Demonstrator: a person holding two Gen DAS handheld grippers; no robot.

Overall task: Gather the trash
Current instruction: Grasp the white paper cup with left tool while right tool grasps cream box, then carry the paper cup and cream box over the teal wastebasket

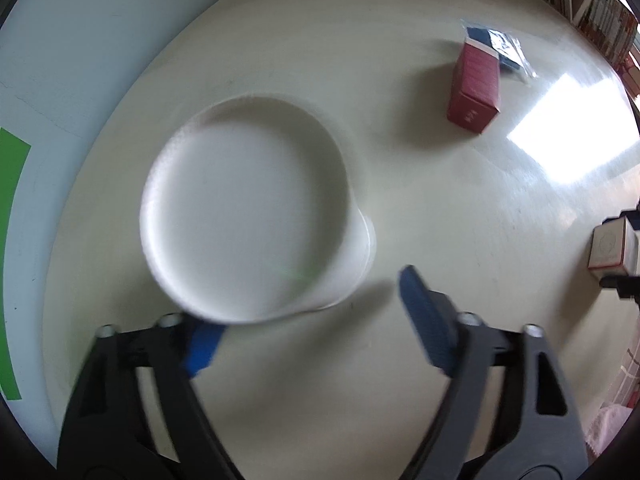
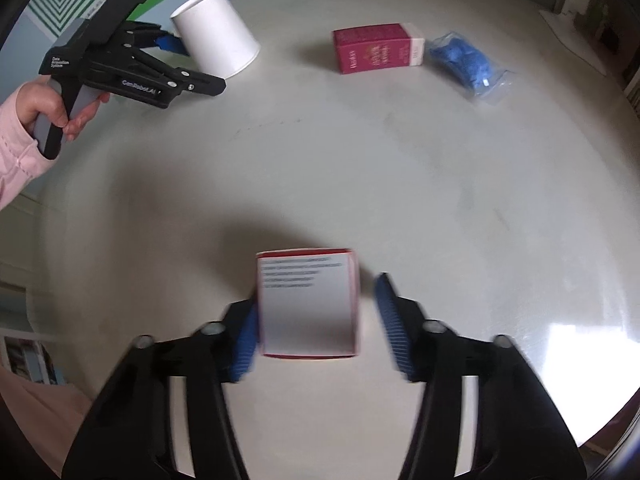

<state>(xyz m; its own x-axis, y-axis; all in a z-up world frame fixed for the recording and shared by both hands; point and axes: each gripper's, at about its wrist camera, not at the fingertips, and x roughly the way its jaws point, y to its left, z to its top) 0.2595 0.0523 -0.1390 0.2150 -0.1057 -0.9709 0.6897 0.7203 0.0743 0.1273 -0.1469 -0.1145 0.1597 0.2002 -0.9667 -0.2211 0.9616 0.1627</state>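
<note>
An upside-down white paper cup (image 1: 244, 216) stands on the round pale table (image 1: 400, 200). My left gripper (image 1: 308, 304) straddles it with the jaws apart; the left pad (image 1: 204, 346) is partly hidden under the cup's edge and the right pad (image 1: 424, 320) stands clear of it. The right wrist view shows that cup (image 2: 218, 30) and the left gripper (image 2: 196, 66) at the top left. My right gripper (image 2: 316, 296) straddles a small white box with red edges (image 2: 306, 304). Its left pad (image 2: 246, 340) is against the box, while the right pad (image 2: 394, 328) is off it.
A dark red carton (image 2: 376, 50) lies at the table's far side, a clear bag of blue material (image 2: 466, 62) beside it. A hand in a pink sleeve (image 2: 48, 108) holds the left gripper. Bookshelves (image 1: 600, 20) stand beyond the table edge.
</note>
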